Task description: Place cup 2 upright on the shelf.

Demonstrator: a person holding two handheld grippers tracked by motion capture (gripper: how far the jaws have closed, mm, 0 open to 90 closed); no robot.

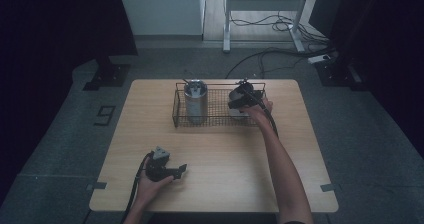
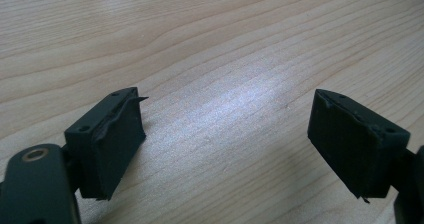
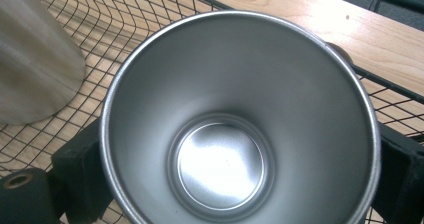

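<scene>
right tongs (image 1: 239,102): clamped round the steel cup (image 3: 239,121), which sits at the right end of the wire basket (image 1: 180,115)
left tongs (image 1: 176,172): jaws apart, nothing in them, parked low over the table (image 1: 225,154)
risk: smooth wall, cup could slip on the lift
also: might clip the basket rim or bump the other cup (image 1: 195,101)

Second cup (image 1: 196,101) beside, basket wall (image 1: 176,106) around.

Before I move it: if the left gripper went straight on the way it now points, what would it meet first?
Most likely the bare wooden tabletop. The left gripper tilts down toward it, and nothing lies between or ahead of its jaws, though the depth is unclear.
</scene>
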